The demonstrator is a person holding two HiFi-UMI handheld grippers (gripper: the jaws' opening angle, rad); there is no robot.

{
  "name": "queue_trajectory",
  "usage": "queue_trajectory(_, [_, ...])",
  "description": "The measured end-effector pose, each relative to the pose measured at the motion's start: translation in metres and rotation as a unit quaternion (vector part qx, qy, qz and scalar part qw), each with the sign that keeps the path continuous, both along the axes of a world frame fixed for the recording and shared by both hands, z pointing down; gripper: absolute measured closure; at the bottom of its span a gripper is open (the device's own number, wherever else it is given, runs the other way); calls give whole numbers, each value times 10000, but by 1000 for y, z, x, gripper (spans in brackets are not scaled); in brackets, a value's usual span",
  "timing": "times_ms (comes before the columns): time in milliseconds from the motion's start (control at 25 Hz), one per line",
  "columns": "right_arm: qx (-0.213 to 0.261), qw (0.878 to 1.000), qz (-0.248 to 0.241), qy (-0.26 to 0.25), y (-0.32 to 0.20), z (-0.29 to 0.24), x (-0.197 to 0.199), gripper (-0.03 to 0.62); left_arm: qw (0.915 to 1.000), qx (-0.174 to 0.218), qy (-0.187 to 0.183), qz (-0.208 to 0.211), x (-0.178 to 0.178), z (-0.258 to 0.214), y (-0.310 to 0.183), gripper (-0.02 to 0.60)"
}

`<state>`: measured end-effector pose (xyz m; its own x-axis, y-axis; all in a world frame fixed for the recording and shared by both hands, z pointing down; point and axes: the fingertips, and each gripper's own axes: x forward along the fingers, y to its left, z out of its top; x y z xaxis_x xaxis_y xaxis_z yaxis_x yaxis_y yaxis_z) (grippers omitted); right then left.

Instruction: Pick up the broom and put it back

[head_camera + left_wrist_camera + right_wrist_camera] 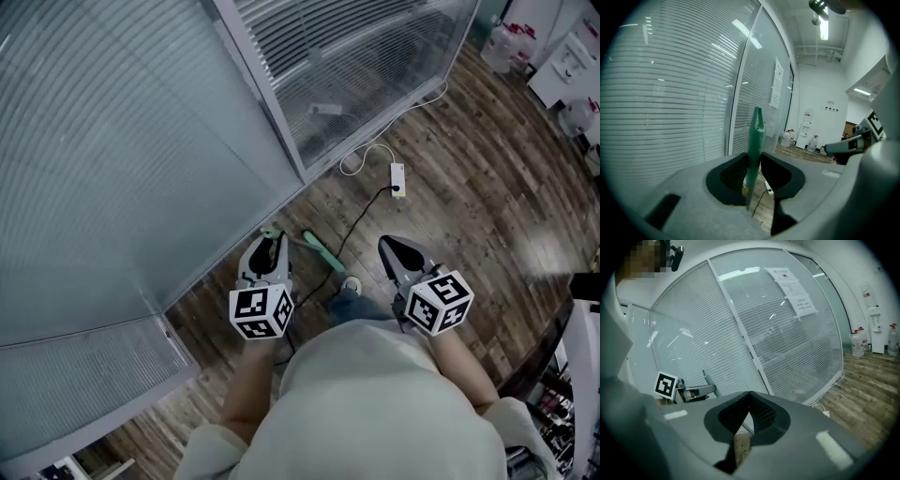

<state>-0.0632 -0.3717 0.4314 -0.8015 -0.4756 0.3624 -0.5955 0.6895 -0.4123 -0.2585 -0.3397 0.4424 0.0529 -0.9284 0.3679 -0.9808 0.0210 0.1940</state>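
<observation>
Left gripper (270,242) is clamping the green broom handle (320,249) near its top end | right gripper (397,247) is riding closed, empty | risk: one-point hold is likely letting the broom pivot, slip, or snag the floor cable (361,214)

Glass partition (141,141) with lowered blinds ahead and left of left gripper (269,246). Dark wood-plank floor (487,187) beneath. White power strip (397,178) on floor ahead of right gripper (392,244). Water jugs (511,42) farther ahead, right. Ceiling striplight (824,28) lit.
</observation>
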Motion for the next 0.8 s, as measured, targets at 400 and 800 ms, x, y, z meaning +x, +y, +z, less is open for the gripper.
queue_trajectory(400, [-237, 9997, -26, 99, -51, 10, -14, 588, 9987, -147, -52, -494, -50, 27, -59, 486])
queue_trajectory(800, [-434, 9983, 193, 327, -72, 30, -17, 588, 9974, -370, 49, -617, -78, 83, -116, 486])
